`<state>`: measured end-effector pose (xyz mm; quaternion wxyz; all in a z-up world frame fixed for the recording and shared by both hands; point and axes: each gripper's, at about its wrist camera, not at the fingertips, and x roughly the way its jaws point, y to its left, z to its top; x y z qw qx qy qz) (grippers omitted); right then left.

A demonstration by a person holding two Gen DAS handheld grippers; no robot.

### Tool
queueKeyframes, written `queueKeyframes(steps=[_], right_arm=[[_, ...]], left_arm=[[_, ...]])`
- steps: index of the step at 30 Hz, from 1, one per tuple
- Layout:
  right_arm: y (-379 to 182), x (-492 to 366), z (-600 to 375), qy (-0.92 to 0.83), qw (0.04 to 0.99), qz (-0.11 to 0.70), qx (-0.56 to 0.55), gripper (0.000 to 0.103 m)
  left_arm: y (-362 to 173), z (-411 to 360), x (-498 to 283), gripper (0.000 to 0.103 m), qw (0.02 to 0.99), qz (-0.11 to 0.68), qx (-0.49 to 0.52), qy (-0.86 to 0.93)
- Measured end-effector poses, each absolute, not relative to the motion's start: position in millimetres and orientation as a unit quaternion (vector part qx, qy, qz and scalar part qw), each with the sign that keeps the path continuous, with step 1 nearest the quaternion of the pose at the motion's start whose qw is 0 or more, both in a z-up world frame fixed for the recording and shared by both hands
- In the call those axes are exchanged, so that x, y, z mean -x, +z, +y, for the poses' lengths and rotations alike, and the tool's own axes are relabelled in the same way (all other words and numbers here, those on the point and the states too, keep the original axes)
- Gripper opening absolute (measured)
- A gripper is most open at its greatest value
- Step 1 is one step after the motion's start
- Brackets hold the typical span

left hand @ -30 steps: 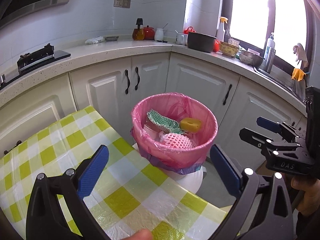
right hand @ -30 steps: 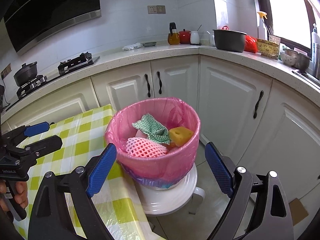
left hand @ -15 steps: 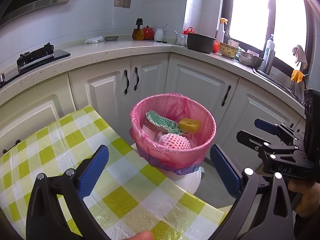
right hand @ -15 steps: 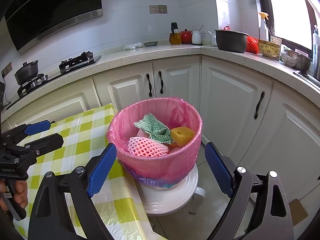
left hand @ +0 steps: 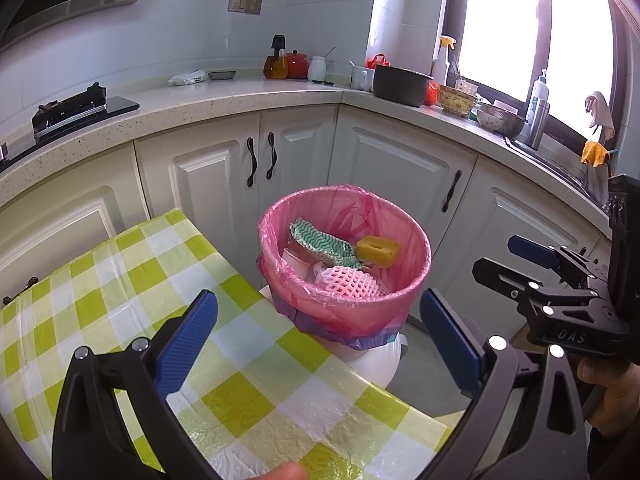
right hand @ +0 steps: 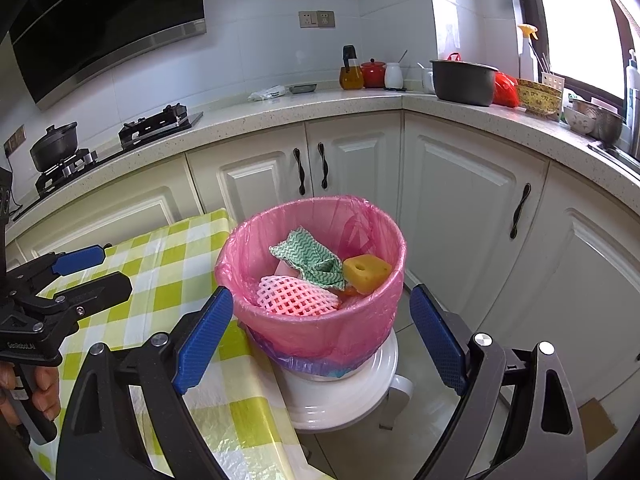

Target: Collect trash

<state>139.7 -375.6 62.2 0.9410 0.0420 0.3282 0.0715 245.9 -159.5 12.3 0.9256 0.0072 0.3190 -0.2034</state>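
Observation:
A pink-lined trash bin [left hand: 348, 316] [right hand: 320, 328] stands on a white stool [right hand: 340, 392] beside the table. Inside lie a green zigzag cloth [left hand: 320, 240] [right hand: 312, 256], a yellow sponge [left hand: 378, 250] [right hand: 366, 272] and a pink foam net [left hand: 352, 282] [right hand: 296, 296]. My left gripper [left hand: 318, 340] is open and empty, hovering over the table's corner short of the bin. My right gripper [right hand: 320, 336] is open and empty, its fingers spread wider than the bin's near side. Each gripper shows in the other's view: the right gripper [left hand: 528, 264], the left gripper [right hand: 96, 272].
The table wears a green-and-white checked cloth [left hand: 120, 300]. White cabinets [left hand: 400, 168] curve behind the bin under a speckled counter [left hand: 240, 96] carrying a dark pot [left hand: 402, 84], jars and bowls. A gas hob [left hand: 68, 108] sits at left. A hand [right hand: 24, 396] holds the left gripper's handle.
Both views have shifted only slightly; the bin sits a little lower and nearer in the left wrist view. Both grippers stay open and empty.

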Motion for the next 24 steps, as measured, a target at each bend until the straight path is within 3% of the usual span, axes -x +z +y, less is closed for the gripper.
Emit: queueKeyframes(steps=[24], right_arm=[[61.2, -139.7, -375.2, 0.071, 0.941, 0.329, -0.043, 0.085]], left_arm=[[11.8, -162.1, -246.5, 0.098, 0.926, 0.319, -0.008, -0.204]])
